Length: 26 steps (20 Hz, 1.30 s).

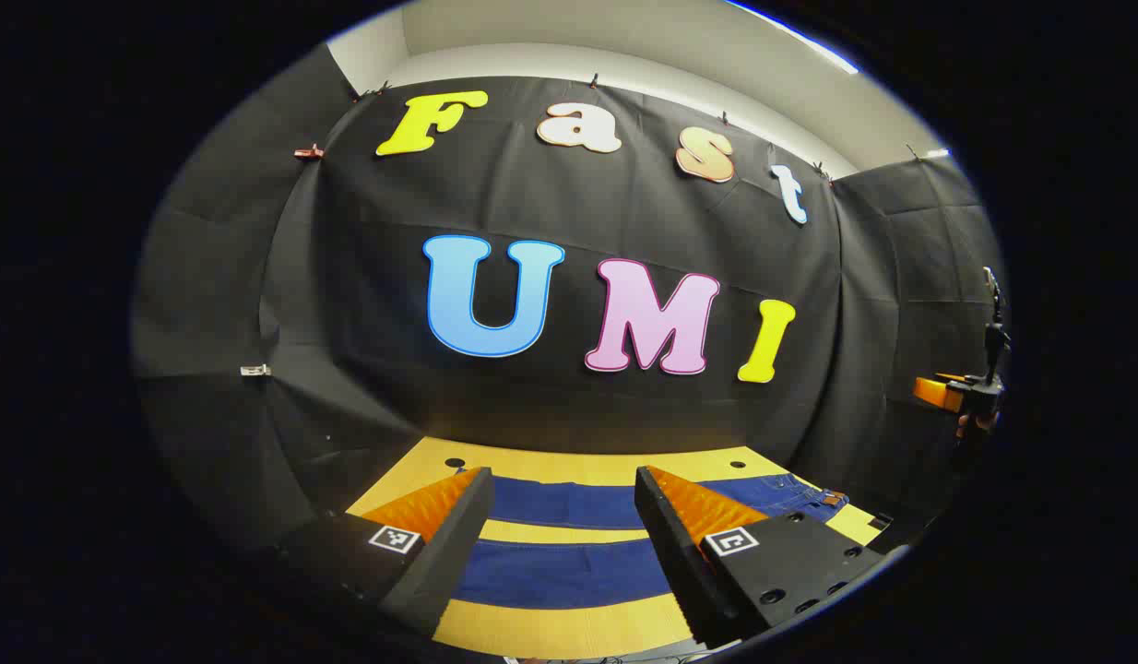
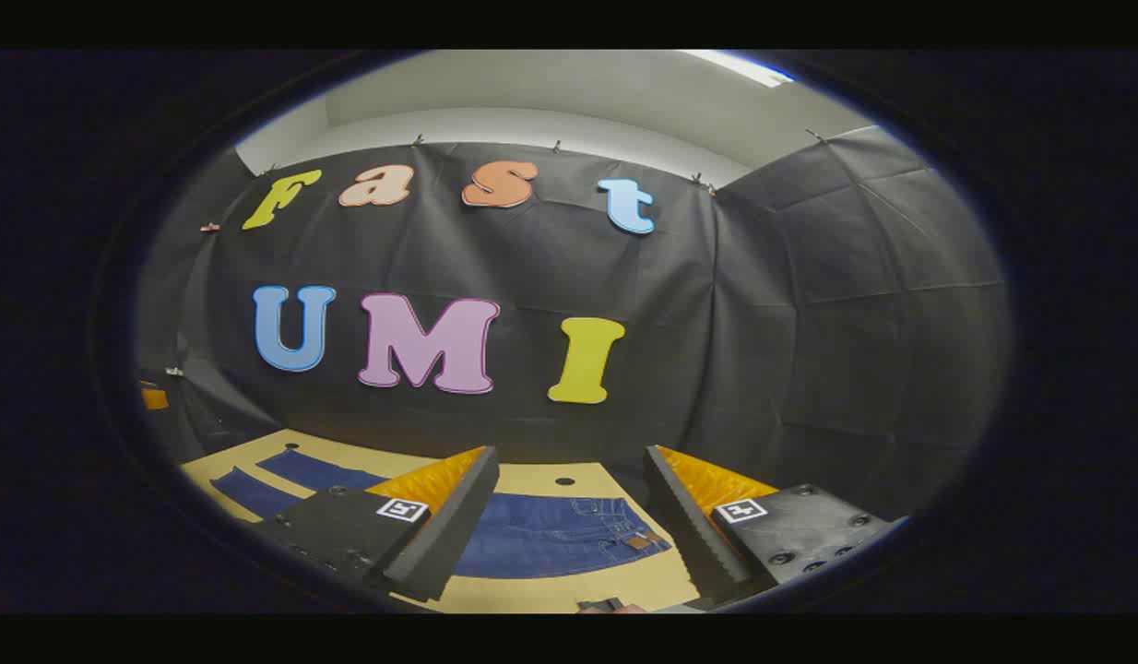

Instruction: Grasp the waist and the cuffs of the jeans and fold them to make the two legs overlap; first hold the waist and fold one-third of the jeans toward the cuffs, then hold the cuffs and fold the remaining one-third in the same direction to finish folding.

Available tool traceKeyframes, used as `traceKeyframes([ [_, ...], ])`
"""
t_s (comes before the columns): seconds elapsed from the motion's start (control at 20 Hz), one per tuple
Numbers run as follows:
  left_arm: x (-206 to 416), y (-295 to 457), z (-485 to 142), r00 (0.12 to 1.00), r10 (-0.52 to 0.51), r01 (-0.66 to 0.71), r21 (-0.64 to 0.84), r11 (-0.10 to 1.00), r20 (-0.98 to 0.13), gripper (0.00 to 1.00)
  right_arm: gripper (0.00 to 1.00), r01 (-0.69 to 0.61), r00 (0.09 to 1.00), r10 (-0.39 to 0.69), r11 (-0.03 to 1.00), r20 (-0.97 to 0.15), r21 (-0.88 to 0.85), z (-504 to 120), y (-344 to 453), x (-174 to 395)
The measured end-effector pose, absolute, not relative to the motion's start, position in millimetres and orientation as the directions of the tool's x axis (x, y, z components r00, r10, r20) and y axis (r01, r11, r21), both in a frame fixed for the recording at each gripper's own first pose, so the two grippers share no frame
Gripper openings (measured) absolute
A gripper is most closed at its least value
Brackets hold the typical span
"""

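Both grippers, left [image 1: 562, 530] and right [image 2: 569, 516], hover spread wide and empty; below them dark-blue denim jeans [image 1: 569, 567] lie flat on the yellow table [image 1: 551, 627], legs apart, awaiting the lengthwise fold.

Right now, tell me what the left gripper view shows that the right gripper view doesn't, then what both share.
The left gripper view looks down on the two legs lying apart with table between them, and catches the right gripper far off. The right gripper view has the waist with its pockets and patch between the right gripper's open fingers. Both show the jeans flat and unfolded on the yellow table, untouched, and the left gripper is open too.
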<state>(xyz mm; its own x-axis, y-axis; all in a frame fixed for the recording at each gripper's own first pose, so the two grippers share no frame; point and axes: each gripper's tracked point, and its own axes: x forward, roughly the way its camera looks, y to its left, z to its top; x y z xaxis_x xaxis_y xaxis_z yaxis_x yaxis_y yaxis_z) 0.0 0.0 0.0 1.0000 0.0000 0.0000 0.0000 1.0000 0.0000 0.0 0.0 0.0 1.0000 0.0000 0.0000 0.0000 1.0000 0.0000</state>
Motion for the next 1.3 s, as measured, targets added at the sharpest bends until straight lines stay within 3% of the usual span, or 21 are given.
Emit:
traceKeyframes([
  [0.85,-14,15,2,1.0,-0.016,0.016,0.006,1.0,-0.005,0.96,0.97,0.057,0.998,-0.056,0.996,0.018,-0.062,15,-23,9],
  [1.3,-13,38,-24,0.986,-0.125,0.138,0.112,0.984,-0.111,0.96,0.97,-0.076,0.997,0.075,0.972,-0.01,-0.221,9,-15,32],
])
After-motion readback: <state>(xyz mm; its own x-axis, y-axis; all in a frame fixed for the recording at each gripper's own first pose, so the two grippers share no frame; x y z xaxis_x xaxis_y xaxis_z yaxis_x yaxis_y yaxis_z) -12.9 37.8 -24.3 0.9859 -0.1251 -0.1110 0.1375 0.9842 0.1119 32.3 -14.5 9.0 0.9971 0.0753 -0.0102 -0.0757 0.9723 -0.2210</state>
